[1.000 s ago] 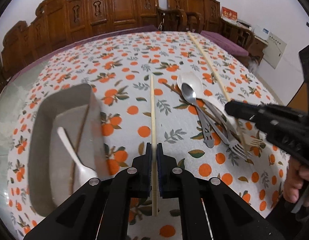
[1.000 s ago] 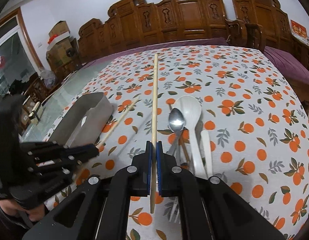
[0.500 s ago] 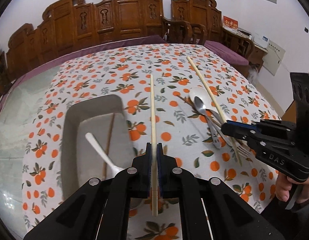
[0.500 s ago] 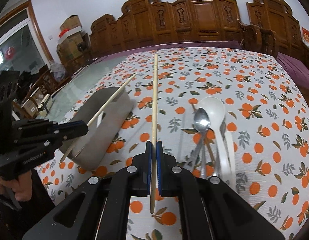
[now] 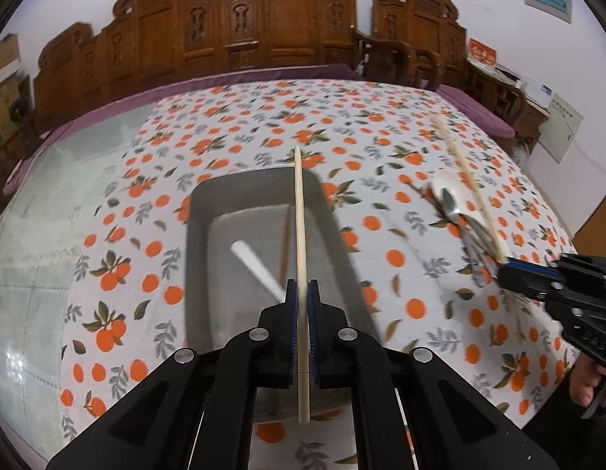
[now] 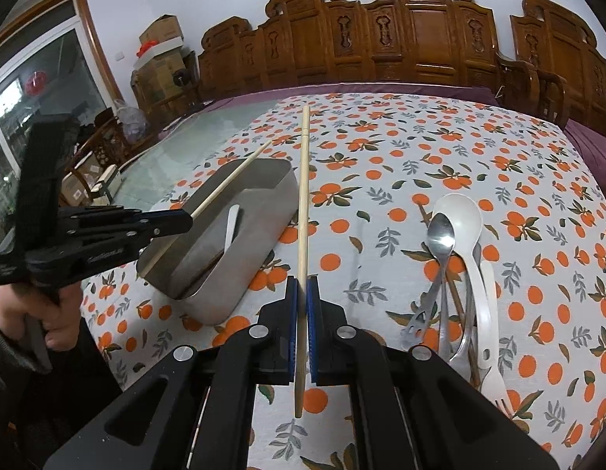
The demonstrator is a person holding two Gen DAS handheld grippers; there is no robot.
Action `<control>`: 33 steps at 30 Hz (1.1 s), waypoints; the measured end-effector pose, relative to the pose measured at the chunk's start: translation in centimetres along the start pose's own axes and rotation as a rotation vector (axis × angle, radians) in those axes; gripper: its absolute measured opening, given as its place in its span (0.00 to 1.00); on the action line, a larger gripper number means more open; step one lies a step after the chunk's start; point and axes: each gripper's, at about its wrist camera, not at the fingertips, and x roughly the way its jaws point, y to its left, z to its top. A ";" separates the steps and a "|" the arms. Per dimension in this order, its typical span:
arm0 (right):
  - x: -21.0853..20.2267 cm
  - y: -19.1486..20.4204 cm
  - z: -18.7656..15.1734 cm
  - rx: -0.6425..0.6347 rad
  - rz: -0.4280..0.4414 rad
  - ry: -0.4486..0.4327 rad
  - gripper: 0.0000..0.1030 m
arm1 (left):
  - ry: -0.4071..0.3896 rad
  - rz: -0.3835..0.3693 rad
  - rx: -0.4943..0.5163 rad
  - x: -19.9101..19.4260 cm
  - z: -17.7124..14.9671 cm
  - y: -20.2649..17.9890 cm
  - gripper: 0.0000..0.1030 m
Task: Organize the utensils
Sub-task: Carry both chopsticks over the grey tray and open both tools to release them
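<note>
My left gripper (image 5: 302, 293) is shut on a pale wooden chopstick (image 5: 300, 227), held in the air above the grey metal tray (image 5: 209, 211). Inside the tray lie a white spoon (image 5: 256, 266) and a dark chopstick (image 5: 284, 250). My right gripper (image 6: 302, 293) is shut on a second pale chopstick (image 6: 303, 203), to the right of the tray (image 6: 260, 235). In the right wrist view the left gripper (image 6: 187, 221) hangs over the tray's near-left side. A pile with a white ladle (image 6: 463, 219), a metal spoon (image 6: 441, 235), forks and a white fork lies on the cloth at the right.
An orange-patterned tablecloth (image 6: 420, 164) covers most of the table; bare glass (image 5: 60, 203) shows at the left. Carved wooden chairs (image 5: 287, 19) line the far side. Boxes and a window stand beyond the table's left end in the right wrist view. A hand holds each gripper.
Both grippers carried their chopsticks leftward toward the tray. The left chopstick, earlier over the cloth right of the tray, now hangs over the tray; the utensil pile has not moved.
</note>
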 end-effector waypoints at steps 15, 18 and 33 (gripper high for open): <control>1.1 1.8 0.4 -0.034 -0.011 0.027 0.06 | 0.037 -0.024 -0.076 3.0 -1.1 2.3 0.04; 1.4 1.7 0.5 -0.019 -0.005 0.032 0.06 | 0.032 -0.027 -0.094 3.2 -1.0 2.7 0.04; 3.7 4.6 2.6 -0.014 0.038 0.053 0.06 | -0.052 0.020 -0.115 0.0 -0.4 5.2 0.16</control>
